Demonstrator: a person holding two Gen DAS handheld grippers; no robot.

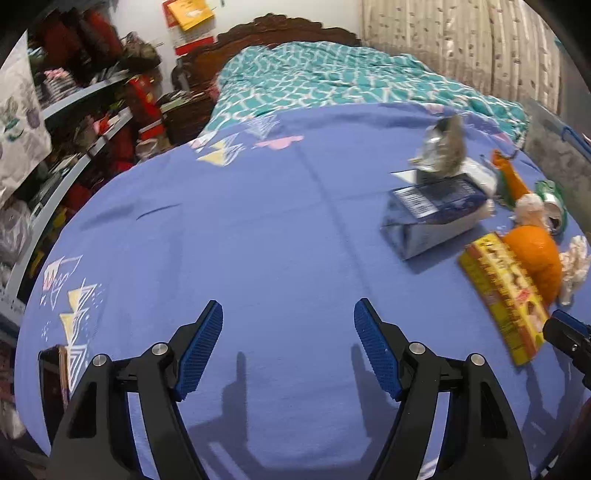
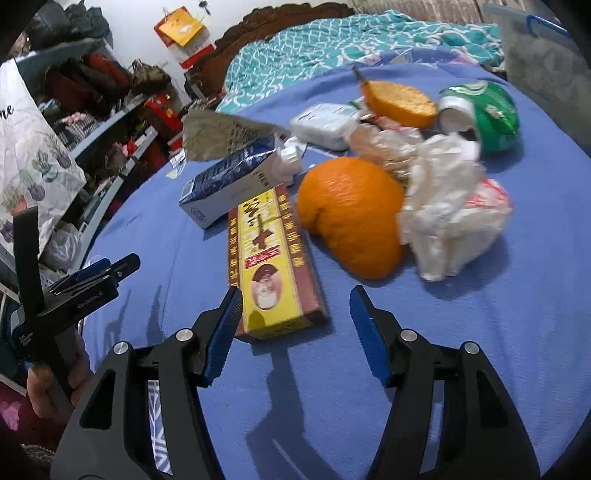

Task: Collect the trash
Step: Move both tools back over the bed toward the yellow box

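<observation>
A pile of trash lies on the blue bedsheet (image 2: pixel 461 332). In the right wrist view my right gripper (image 2: pixel 295 314) is open, its left finger beside the near end of a yellow and red box (image 2: pixel 273 258). Beyond lie an orange (image 2: pixel 351 214), crumpled white tissue (image 2: pixel 450 221), a blue and white carton (image 2: pixel 229 184), a crushed green can (image 2: pixel 484 114), a white packet (image 2: pixel 325 123) and an orange sponge-like piece (image 2: pixel 400 101). My left gripper (image 1: pixel 288 325) is open and empty over bare sheet, left of the carton (image 1: pixel 436 214), yellow box (image 1: pixel 502 295) and orange (image 1: pixel 535 258).
A teal patterned blanket (image 1: pixel 332 81) and a carved wooden headboard (image 1: pixel 280 29) lie at the far end of the bed. Cluttered shelves (image 1: pixel 85 122) stand along the left. A grey bin with a blue handle (image 1: pixel 557 147) stands at the right edge.
</observation>
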